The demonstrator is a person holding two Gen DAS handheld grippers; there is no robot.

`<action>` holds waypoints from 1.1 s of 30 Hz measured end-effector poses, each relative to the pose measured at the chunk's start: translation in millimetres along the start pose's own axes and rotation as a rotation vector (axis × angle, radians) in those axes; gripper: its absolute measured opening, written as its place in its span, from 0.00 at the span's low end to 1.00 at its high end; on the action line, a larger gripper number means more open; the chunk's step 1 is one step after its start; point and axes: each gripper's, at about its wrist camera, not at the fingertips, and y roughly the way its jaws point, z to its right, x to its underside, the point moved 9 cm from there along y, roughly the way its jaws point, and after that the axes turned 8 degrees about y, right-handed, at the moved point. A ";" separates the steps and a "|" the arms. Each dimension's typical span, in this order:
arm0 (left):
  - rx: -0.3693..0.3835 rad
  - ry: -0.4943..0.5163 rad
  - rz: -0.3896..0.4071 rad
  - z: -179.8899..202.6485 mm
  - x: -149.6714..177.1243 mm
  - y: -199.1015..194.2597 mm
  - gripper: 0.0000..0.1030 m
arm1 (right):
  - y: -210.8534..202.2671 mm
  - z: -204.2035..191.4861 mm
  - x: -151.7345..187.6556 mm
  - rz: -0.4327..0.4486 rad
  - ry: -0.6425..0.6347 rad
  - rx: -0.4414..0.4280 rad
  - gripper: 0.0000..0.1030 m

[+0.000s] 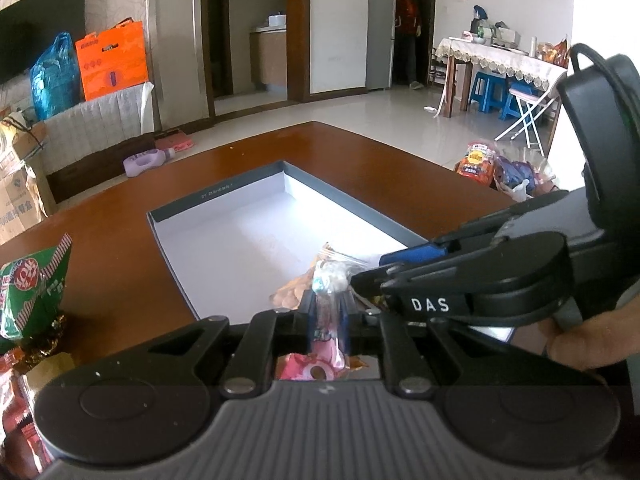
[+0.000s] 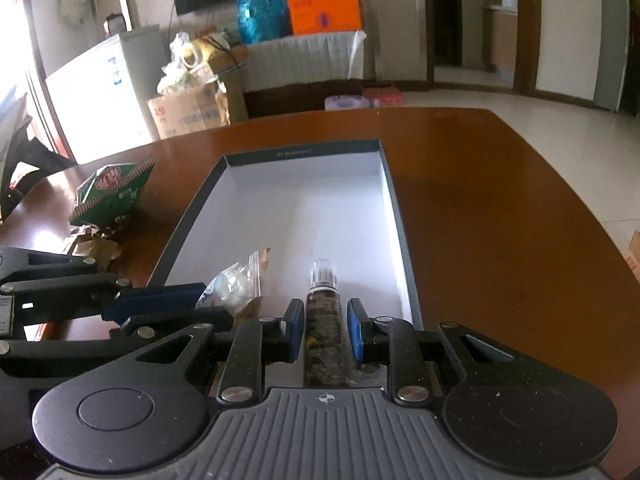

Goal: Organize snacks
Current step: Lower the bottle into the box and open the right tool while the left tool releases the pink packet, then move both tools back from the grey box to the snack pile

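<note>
One snack stick [image 2: 325, 332] within right gripper [image 2: 326, 330]

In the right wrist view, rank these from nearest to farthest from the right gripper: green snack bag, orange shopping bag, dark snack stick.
1. dark snack stick, between the right gripper fingers.
2. green snack bag, left on the table.
3. orange shopping bag, against the far wall.

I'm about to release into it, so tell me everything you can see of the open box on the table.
The box is a shallow rectangular tray, apparently cardboard, with dark grey walls, white inside, and small print on its far wall. It lies flat and open on the brown table. Most of its floor is bare; at the near end the left gripper holds a pink-and-clear snack packet and the right gripper a dark snack stick over it.
</note>
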 end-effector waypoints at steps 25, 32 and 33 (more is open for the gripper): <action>-0.046 -0.008 0.055 -28.2 11.2 -39.9 0.42 | -34.7 -21.7 -30.9 0.174 0.002 -0.058 0.39; -0.091 -0.038 0.053 -49.6 22.5 -62.4 0.42 | -34.7 -45.1 -31.3 0.176 -0.026 -0.086 0.40; -0.098 -0.039 0.055 -52.2 24.3 -65.9 0.42 | -34.8 -48.5 -31.7 0.179 -0.031 -0.089 0.40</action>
